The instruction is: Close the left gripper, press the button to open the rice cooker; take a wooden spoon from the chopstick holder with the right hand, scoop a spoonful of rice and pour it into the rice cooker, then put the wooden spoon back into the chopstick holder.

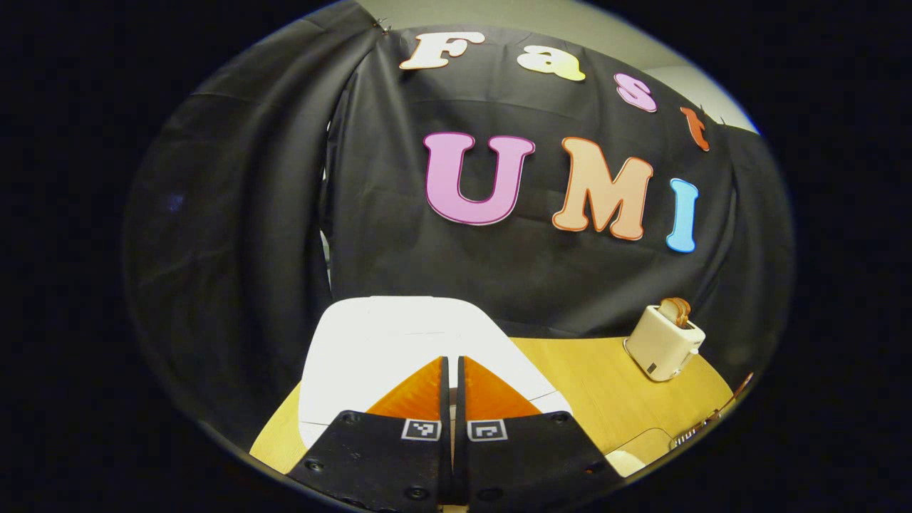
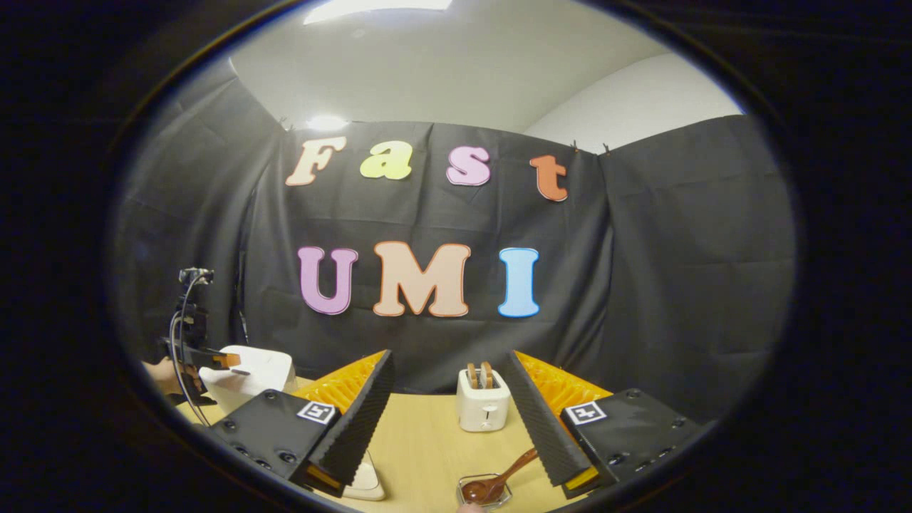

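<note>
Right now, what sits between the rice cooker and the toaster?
Only bare wooden table, as the left gripper view shows between the rice cooker and the toaster.

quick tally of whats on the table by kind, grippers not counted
rice cooker: 1
toaster: 1
wooden spoon: 1
clear holder under the spoon: 1
total: 4

White rice cooker point(image 1: 399, 342) at the table's left end, lid down, top smooth and rounded. Brown wooden spoon point(image 2: 499, 481) near the front edge, bowl resting in a small clear holder point(image 2: 484, 491), handle tilted up to the right.
</note>
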`<state>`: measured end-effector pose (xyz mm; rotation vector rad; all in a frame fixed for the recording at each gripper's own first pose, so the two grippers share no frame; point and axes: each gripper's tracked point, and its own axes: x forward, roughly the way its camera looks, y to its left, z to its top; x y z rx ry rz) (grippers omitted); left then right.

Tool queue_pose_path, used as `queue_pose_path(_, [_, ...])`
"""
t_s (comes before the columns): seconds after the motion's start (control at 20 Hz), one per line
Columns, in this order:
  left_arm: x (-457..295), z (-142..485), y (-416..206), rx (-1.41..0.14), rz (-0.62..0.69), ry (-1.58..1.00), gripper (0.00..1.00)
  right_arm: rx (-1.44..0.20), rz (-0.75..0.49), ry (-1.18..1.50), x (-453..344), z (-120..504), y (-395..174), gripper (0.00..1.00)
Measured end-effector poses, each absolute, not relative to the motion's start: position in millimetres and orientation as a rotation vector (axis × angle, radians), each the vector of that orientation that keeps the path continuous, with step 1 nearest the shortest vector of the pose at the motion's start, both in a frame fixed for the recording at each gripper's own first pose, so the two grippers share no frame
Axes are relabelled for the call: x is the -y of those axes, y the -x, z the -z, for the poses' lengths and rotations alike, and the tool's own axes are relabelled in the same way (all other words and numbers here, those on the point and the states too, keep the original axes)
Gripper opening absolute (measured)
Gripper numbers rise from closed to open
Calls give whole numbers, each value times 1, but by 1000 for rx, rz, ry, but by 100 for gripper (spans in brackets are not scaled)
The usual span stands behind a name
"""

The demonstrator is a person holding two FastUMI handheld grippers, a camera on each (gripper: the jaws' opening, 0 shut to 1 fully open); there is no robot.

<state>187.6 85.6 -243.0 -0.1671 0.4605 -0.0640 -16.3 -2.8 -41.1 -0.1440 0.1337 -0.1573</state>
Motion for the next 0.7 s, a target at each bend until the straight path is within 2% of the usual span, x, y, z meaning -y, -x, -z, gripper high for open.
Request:
queue_pose_path(0.35, [-84,264,-181,-513,41,148,0,-142,146,136,5,47,9,100])
queue_pose_path(0.5, [-84,272,-183,-506,5,154,0,-148,128,118,2,50,2,95])
queue_pose_path(0.7, [-84,264,-185,-446,9,107,0,-134,101,117,0,47,0,98])
